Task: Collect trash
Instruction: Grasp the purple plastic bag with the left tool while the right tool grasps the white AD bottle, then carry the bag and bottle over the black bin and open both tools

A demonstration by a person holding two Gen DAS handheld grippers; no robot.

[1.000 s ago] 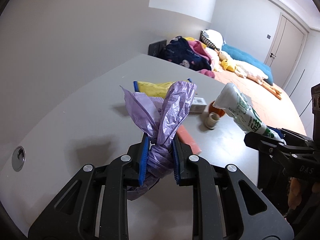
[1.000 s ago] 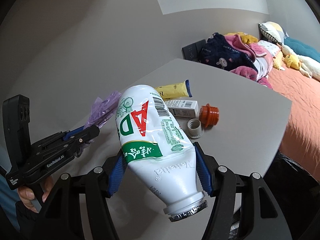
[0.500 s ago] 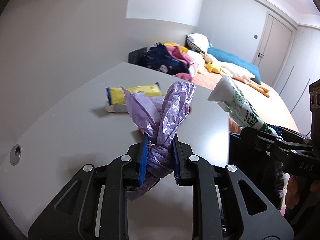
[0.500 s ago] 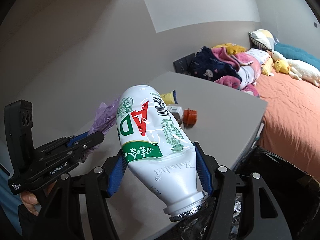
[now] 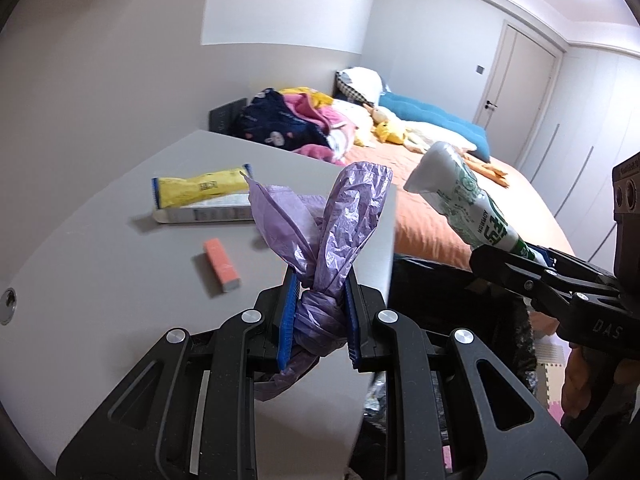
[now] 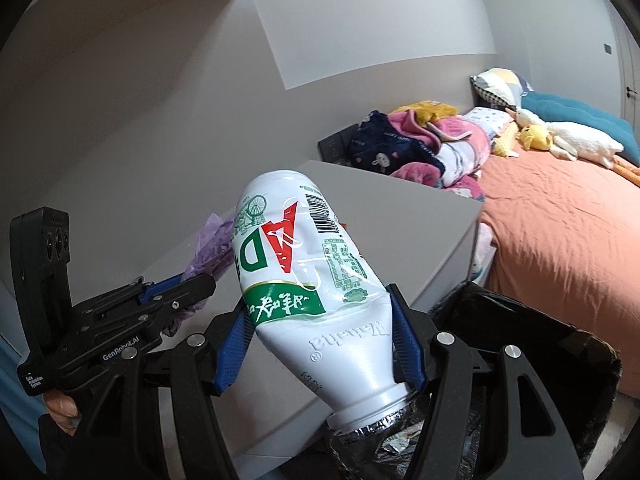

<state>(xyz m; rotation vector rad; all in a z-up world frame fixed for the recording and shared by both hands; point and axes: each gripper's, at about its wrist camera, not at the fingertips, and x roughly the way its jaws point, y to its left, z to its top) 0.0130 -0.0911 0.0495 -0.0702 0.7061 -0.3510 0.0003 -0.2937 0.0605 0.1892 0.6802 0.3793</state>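
Note:
My left gripper (image 5: 319, 316) is shut on a knotted purple plastic bag (image 5: 328, 248), held above the grey table's (image 5: 100, 264) right edge. My right gripper (image 6: 320, 344) is shut on a white plastic bottle (image 6: 308, 280) with green and red print, neck toward the camera, held over a black-lined trash bin (image 6: 520, 344) beside the table. The bottle (image 5: 460, 204) and right gripper also show in the left wrist view, the purple bag (image 6: 210, 248) and left gripper in the right wrist view. On the table lie a yellow wrapper (image 5: 200, 190), a white box (image 5: 204, 213) and a pink block (image 5: 221, 265).
The trash bin (image 5: 448, 292) stands against the table's right side. A bed with an orange sheet (image 6: 560, 232), a pile of clothes (image 6: 420, 148) and soft toys lies beyond. A wall runs along the table's left. A round hole (image 5: 7, 305) sits in the table's left corner.
Both grippers have moved right off the table toward the bin, still holding the bag and bottle. The bin has come into view beneath the bottle; the caps are out of sight.

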